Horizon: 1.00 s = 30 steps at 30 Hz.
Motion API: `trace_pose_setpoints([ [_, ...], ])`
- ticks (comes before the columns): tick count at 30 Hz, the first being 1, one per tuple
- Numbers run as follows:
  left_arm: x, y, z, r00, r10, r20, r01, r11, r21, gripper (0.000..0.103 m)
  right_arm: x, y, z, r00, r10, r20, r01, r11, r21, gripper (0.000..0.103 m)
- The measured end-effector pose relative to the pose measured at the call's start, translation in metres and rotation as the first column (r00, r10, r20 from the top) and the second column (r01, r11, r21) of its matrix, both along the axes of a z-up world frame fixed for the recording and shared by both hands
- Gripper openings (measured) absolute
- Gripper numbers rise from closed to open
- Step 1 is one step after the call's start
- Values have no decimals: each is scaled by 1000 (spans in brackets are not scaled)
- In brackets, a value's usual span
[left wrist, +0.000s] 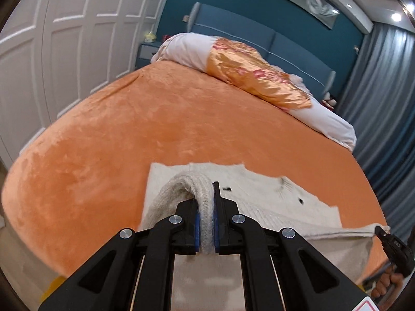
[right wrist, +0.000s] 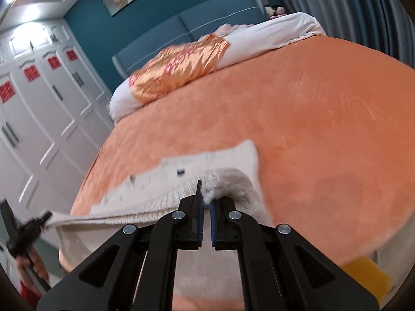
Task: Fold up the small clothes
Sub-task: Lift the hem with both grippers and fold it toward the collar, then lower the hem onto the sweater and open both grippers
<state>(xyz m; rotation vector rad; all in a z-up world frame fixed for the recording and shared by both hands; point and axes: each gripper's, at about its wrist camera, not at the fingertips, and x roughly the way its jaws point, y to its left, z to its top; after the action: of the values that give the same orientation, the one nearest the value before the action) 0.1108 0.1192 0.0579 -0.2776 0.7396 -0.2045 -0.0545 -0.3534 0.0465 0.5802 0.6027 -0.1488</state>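
A cream knitted sweater (left wrist: 272, 197) with small black buttons lies partly on the orange bed cover (left wrist: 129, 129), its near part lifted off the bed. My left gripper (left wrist: 206, 199) is shut on a ribbed edge of the sweater, which loops over the left finger. In the right wrist view my right gripper (right wrist: 206, 194) is shut on a fluffy corner of the same sweater (right wrist: 207, 165). The cloth hangs stretched between the two grippers. Each gripper shows in the other's view: the right one (left wrist: 389, 238) at the far right, the left one (right wrist: 31, 226) at the far left.
A rolled quilt, white with a shiny orange panel (left wrist: 254, 75), lies along the head of the bed by the blue headboard (left wrist: 233, 23). White wardrobe doors (left wrist: 64, 39) stand on one side, grey curtains (left wrist: 384, 90) on the other. A yellow object (right wrist: 368, 272) shows below the bed edge.
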Motion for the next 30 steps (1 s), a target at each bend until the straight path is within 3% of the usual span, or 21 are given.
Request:
trace_pose_setpoints([
  [6,50,0,-32,996,76,-57,-78,996,-47,5,52,3,-17,999,-47,23,46,998,39,3],
  [17,104,-23,-77,989,110,-98,-107,994,32,5,119,-7,-57,995,-90,-52,93,994,51,3],
  [27,139,-30,-117,979,117,-170,-104,991,84,7,155,-14,-107,981,-74,-178,83,996,41,3],
  [30,145,-28,-126,973,126,-193,-114,991,75,14,162,-13,-121,974,-42,-223,52,998,39,3],
])
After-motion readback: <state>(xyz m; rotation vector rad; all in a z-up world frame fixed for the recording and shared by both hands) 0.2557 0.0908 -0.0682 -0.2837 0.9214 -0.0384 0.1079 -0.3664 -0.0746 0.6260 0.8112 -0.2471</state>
